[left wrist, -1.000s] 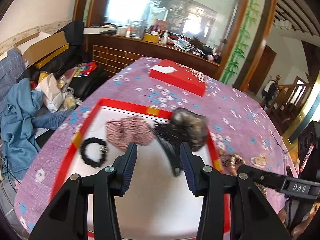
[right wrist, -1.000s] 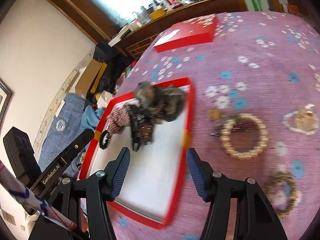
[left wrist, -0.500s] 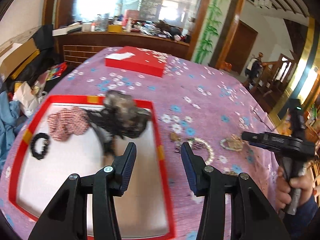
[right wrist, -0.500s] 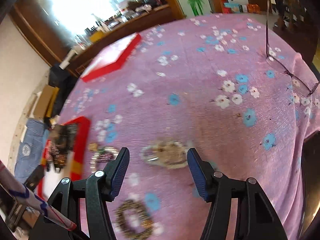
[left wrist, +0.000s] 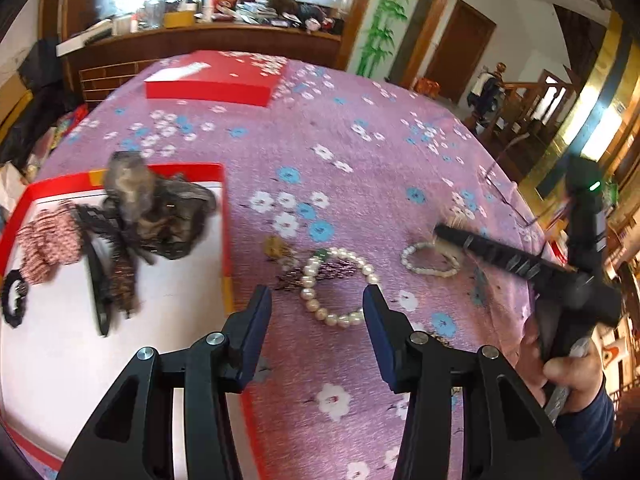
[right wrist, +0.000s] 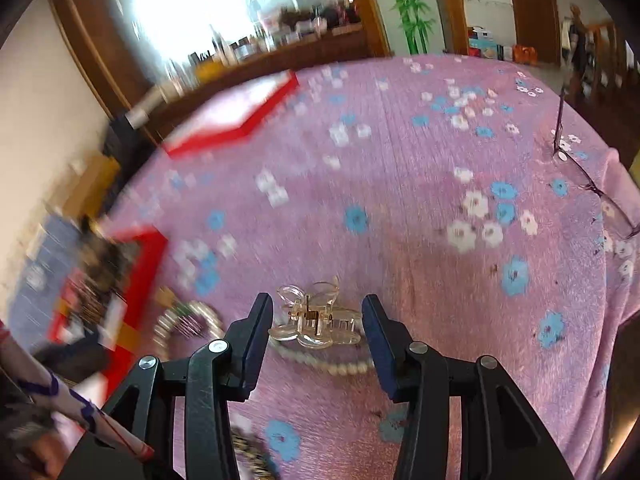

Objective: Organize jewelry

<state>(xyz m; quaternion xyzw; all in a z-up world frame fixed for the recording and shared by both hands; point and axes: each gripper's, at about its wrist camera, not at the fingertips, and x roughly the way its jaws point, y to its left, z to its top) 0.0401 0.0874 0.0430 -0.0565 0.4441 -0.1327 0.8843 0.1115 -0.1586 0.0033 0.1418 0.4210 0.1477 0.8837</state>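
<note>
"Progress stood at about the halfway mark, by the look of it. The red-rimmed tray (left wrist: 224, 240) already held a pink scrunchie (left wrist: 48, 236), a black hair tie (left wrist: 14, 304), a dark frilly clip (left wrist: 116, 272) and a grey-brown fabric piece (left wrist: 156, 208)."

"And what was left on the table (left wrist: 360, 160)?"

"Several pieces lay on the purple floral cloth beside the tray: a pearl bracelet (left wrist: 336, 280), a smaller pearl bracelet (left wrist: 428, 260), a small gold piece (left wrist: 276, 246), and a clear claw clip (right wrist: 316, 320) resting on the smaller pearls."

"Were the grippers holding anything?"

"Neither was. The left gripper (left wrist: 316, 336) hung above the larger pearl bracelet with its fingers apart and empty. The right gripper (right wrist: 316, 336) had its fingers spread on either side of the claw clip, not closed on it. That clip seemed the likely next pick."
</note>
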